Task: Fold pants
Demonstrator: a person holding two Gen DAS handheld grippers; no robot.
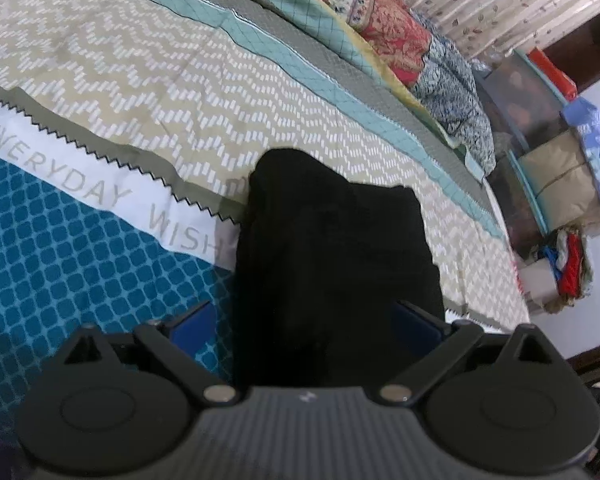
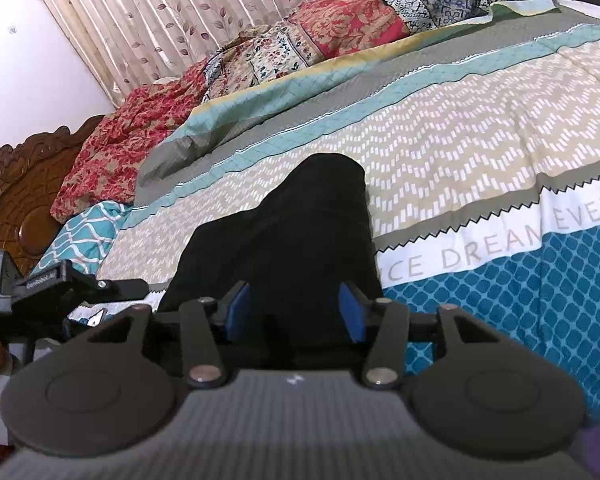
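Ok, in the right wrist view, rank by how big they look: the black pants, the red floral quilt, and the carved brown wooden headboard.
1. Black pants, largest, though nearness to the camera inflates them.
2. Red floral quilt.
3. Carved brown wooden headboard, smallest; partly cut off at the frame edge, so unsure.

A home bedroom: a bed spread with a quilted teal, beige and grey patterned bedcover (image 2: 460, 140), a carved dark wooden headboard (image 2: 16, 184), crumpled red and blue floral patchwork blankets (image 2: 320, 36) along the far side, and pleated beige leaf-print curtains (image 2: 160, 12) behind.
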